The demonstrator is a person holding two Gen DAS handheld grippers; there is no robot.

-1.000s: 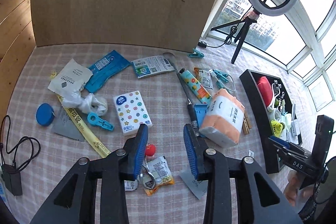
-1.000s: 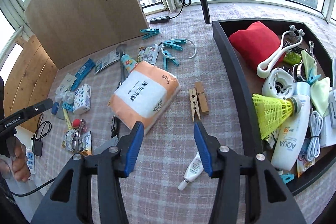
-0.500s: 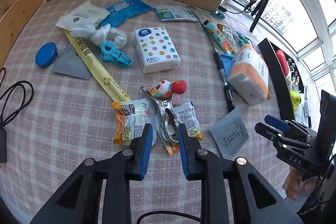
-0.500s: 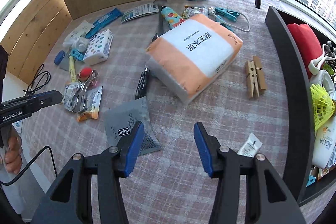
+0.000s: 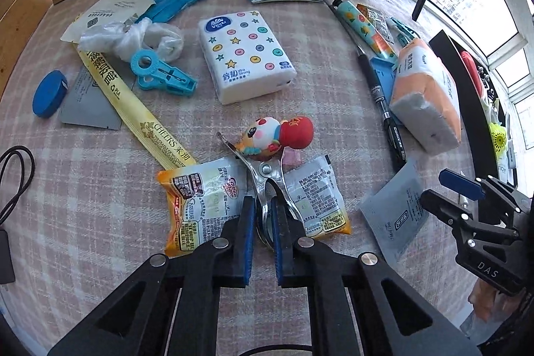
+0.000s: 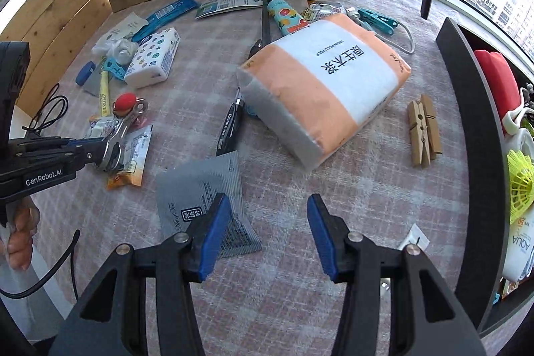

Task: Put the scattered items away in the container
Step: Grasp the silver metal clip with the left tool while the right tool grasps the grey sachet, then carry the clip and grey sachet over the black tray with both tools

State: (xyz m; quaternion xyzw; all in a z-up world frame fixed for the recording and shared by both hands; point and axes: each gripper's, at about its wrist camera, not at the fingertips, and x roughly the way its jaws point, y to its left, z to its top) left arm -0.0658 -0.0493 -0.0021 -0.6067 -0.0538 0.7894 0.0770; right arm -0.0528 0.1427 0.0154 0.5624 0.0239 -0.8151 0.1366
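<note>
Two grippers: left gripper (image 5: 263,216) clamped on metal nail clippers (image 5: 267,186); right gripper (image 6: 268,229) wide, unladen.

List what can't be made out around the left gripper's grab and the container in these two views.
- Left wrist: the lower end of the metal tool is hidden between the left gripper pads.
- Left wrist: the container interior is squeezed at the frame edge, contents too small.
- Right wrist: the container's far side is cut off by the frame; the sunscreen bottle is partly cropped.
</note>
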